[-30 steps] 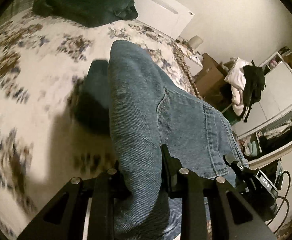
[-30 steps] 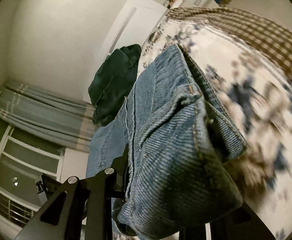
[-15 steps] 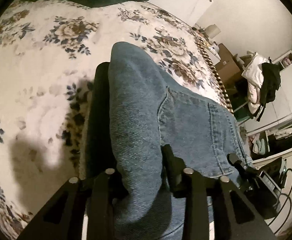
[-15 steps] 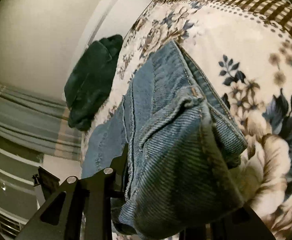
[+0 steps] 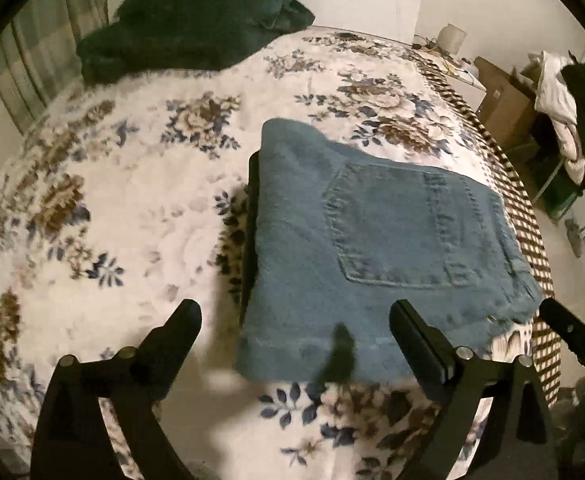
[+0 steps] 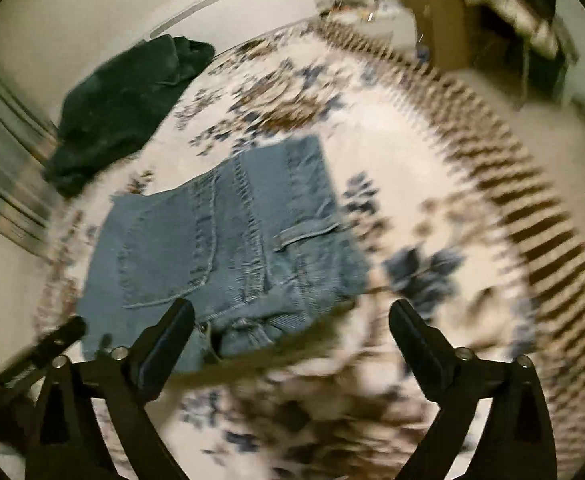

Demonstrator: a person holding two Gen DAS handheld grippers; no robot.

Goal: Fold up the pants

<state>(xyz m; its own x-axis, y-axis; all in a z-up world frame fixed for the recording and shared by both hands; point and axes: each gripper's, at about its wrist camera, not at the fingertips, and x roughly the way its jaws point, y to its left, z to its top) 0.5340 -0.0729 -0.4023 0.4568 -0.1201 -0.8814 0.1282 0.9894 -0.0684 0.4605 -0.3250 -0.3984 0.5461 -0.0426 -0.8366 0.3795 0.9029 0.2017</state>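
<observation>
Since the earlier frames both grippers had let go of the jeans: a moment before, each set of fingers was pinching denim that filled the lower frame; now the folded jeans [image 5: 376, 248] lay flat on the bed [image 5: 124, 216] and both grippers had pulled back from them.

Left gripper [image 5: 294, 334]: fingers spread wide, nothing between them, sitting at the lower edge of its frame just short of the near edge of the denim. Right gripper [image 6: 290, 334]: fingers also spread, empty; its left finger overlapped the waistband corner in the picture, contact could not be told because of motion blur.

The jeans sat centre-right in the left wrist view, back pocket [image 5: 396, 224] facing up, as a compact rectangle with a thick stacked edge along its left side. In the right wrist view they were centre-left, waistband end nearest the camera. A dark green garment [image 5: 188, 24] lay in the upper left of both views, well apart from the jeans.

Step in hand, as judged: release after the last fold, so the task looked essentially finished. Next move likely called only for a check of the stack: the near waistband corner looked a bit bunched and might need a light press or tug to square it, else retract.
</observation>
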